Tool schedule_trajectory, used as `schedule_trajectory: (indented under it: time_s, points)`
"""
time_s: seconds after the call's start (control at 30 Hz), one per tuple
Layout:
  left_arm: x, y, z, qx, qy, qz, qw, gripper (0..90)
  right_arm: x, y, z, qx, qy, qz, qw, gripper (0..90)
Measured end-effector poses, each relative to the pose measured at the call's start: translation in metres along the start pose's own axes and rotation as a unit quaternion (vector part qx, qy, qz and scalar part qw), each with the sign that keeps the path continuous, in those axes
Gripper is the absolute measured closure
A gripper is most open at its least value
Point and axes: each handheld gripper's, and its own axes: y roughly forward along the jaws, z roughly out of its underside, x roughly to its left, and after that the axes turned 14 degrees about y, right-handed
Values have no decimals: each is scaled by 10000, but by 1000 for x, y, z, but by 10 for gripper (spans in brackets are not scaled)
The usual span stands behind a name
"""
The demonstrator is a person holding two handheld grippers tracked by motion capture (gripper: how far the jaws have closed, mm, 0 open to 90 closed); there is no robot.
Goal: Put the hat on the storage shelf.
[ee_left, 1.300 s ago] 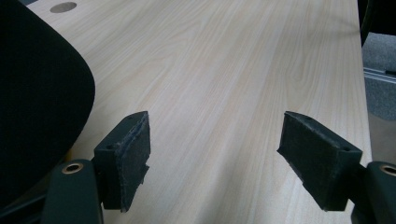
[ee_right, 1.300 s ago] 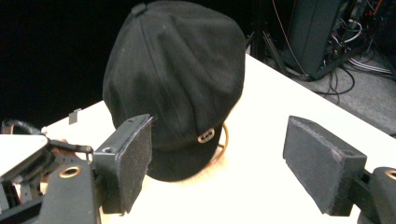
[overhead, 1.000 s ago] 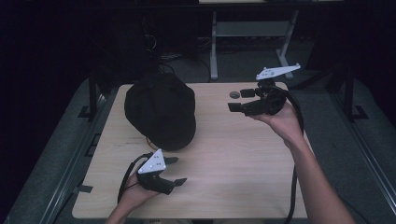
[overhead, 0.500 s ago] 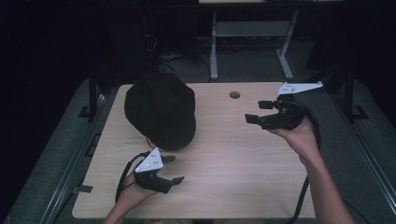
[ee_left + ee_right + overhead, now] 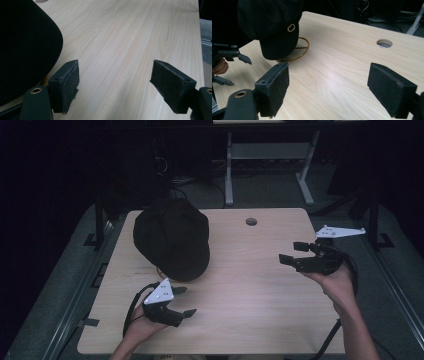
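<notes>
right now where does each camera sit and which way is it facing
High view: above the person's side, looking forward and down at the table, black cap, both hands.
Left gripper view: on the left gripper, low along the tabletop, open jaws, cap edge at its left.
Right gripper view: on the right gripper, facing the cap and the left gripper.
All three share the cap.
</notes>
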Motion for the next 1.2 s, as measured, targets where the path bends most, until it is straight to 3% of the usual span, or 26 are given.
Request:
schedule_trajectory:
  time_s: [0.33,0.8,1.2]
  points:
    - [-2,2,-1,26,-30,39,10000,221,-12,-13,25,-58,215,135,9997,173]
    - [0,3,2,-14,-69,25,10000,218,-23,-22,68,125,456,354,9983,173]
    - [0,2,3,20,-113,79,9999,215,-30,-32,102,-14,598,455,9972,176]
